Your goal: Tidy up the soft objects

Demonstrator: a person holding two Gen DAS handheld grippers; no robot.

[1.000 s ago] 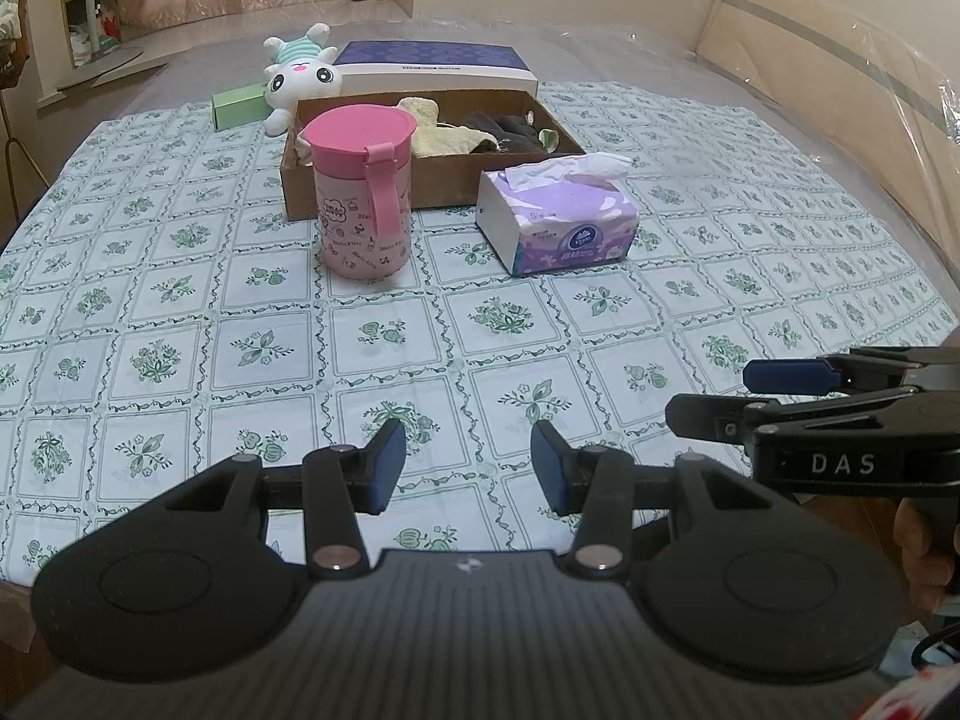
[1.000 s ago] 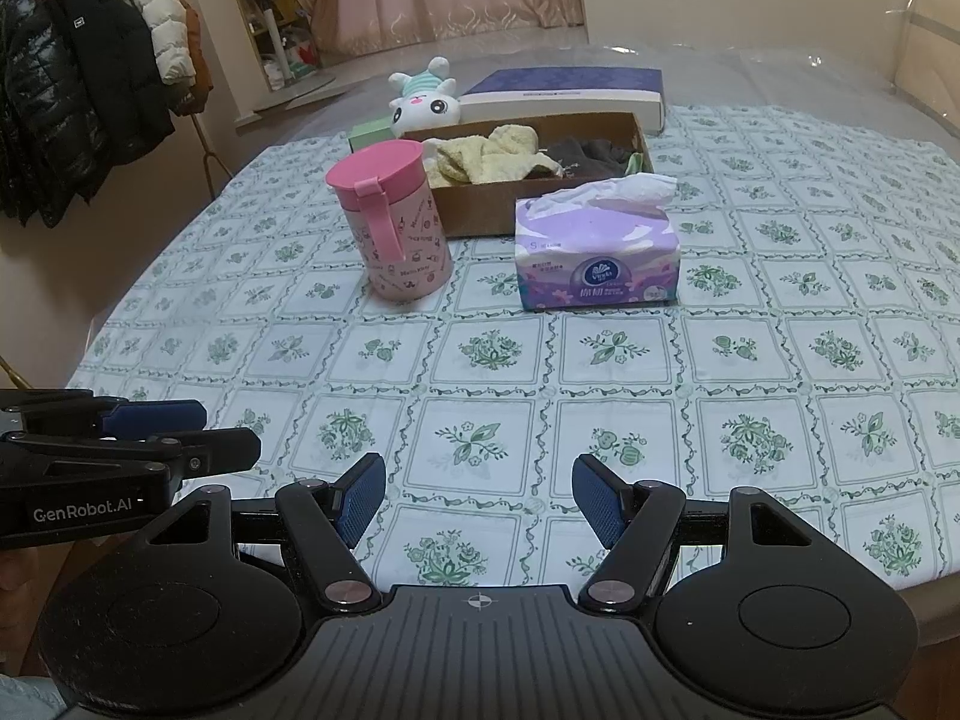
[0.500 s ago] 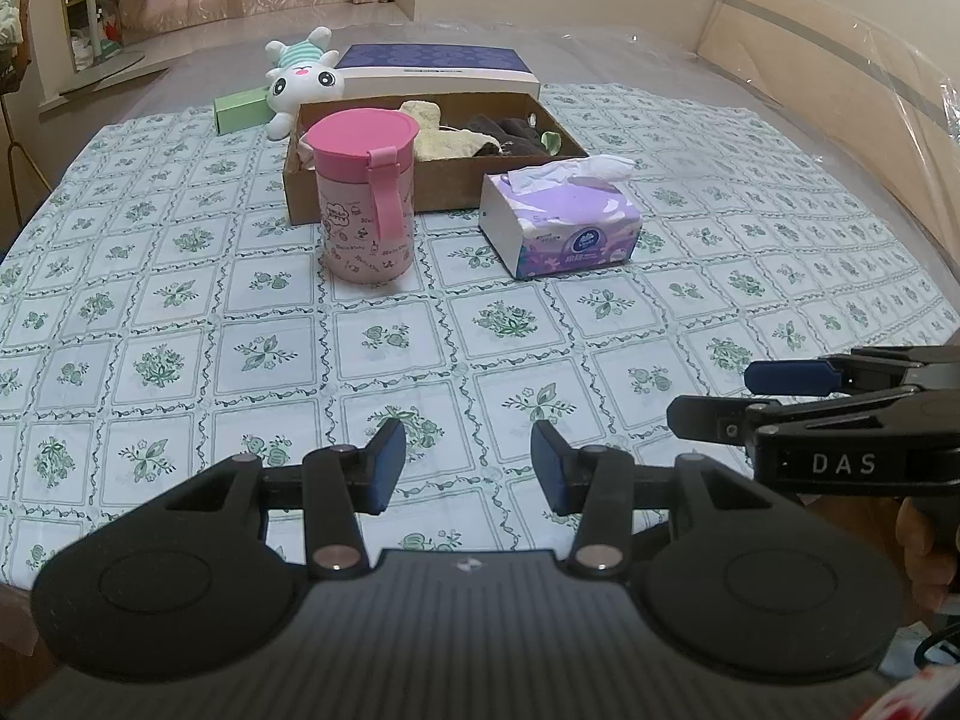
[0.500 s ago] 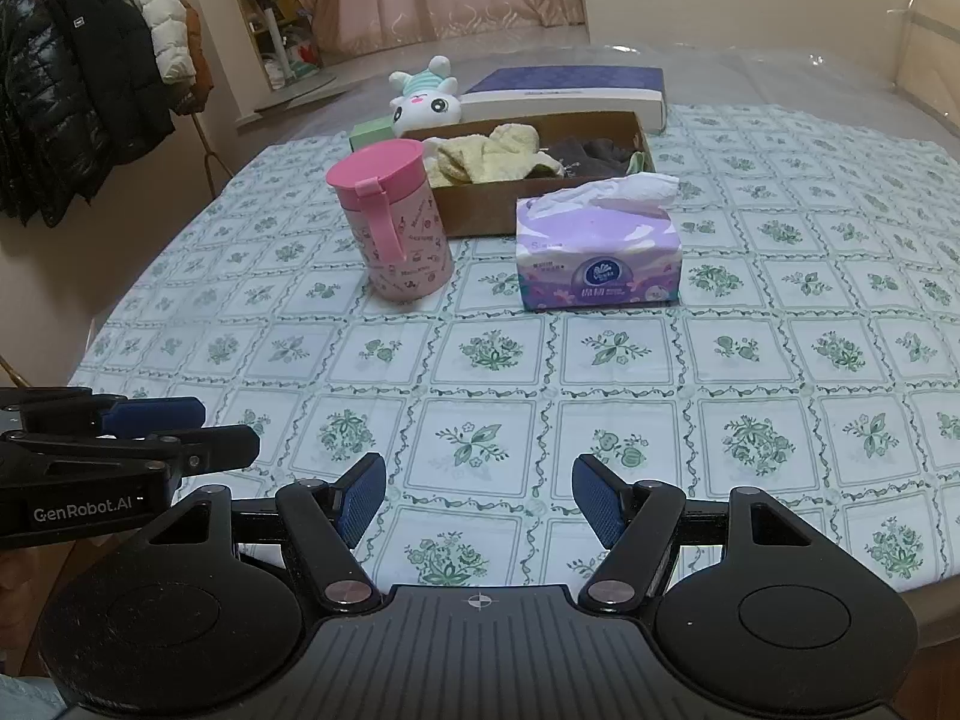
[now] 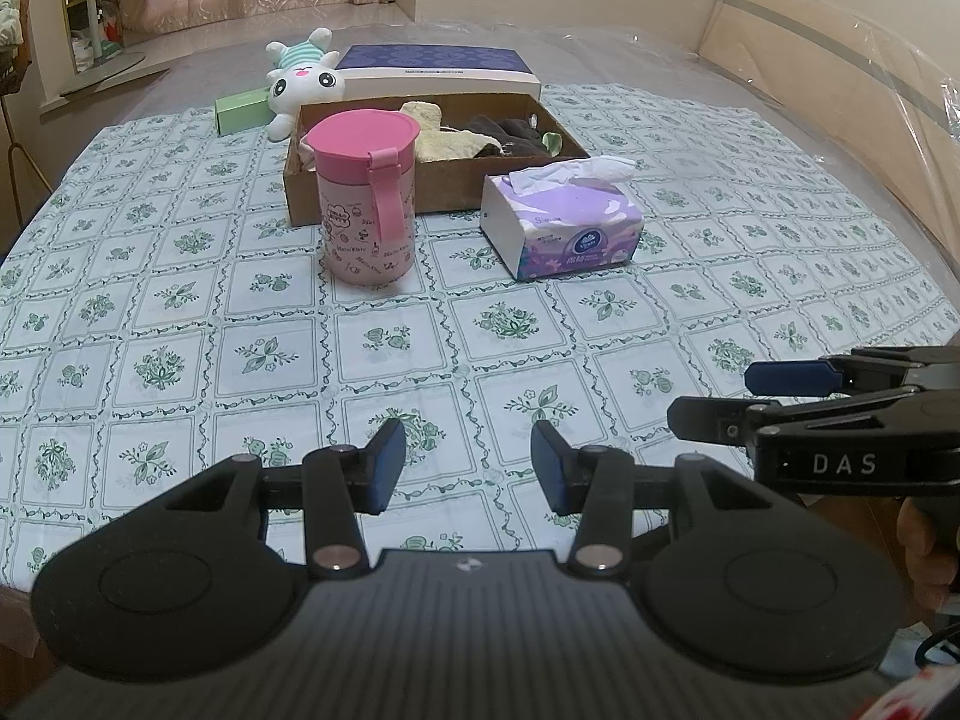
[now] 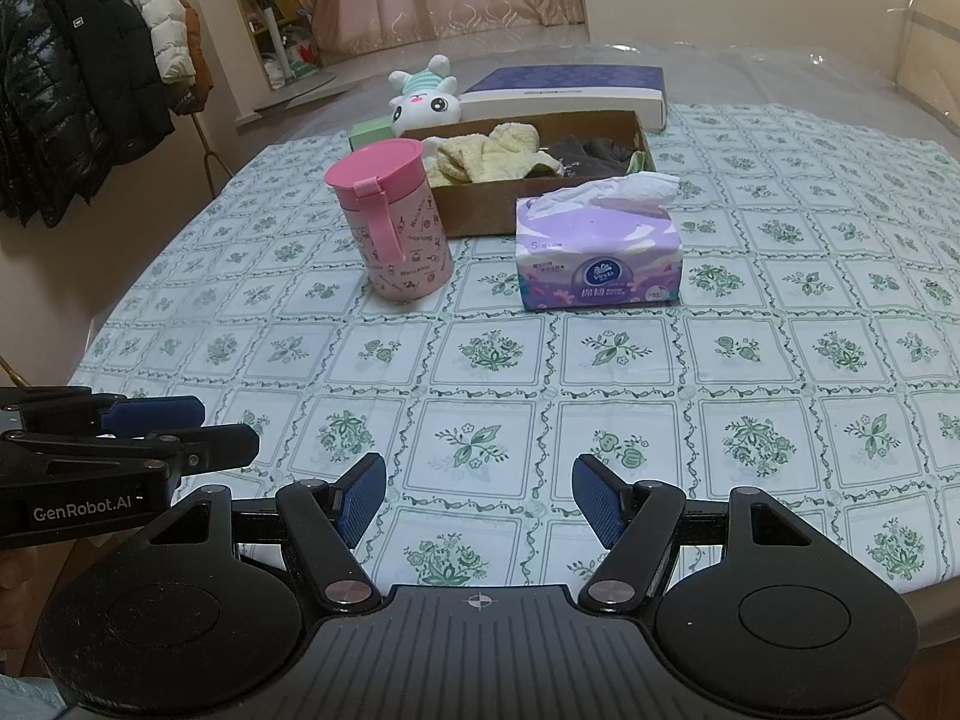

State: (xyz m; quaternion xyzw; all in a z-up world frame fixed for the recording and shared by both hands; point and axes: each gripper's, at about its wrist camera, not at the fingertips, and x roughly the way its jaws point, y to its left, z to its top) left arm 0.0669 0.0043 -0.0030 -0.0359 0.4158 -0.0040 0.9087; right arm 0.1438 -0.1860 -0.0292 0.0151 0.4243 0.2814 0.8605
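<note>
Over tablecloth [image 5: 180, 324]: both claws open, empty

Cup [image 5: 366, 204] left of tissue pack [image 5: 564, 222], box [image 5: 438, 150] behind.

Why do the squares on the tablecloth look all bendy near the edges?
Left wrist view: the fisheye lens bows the tablecloth grid outward, corners go dark. Right wrist view: same curving of the tablecloth; the tissue pack in the middle looks nearly straight and sharp.
</note>
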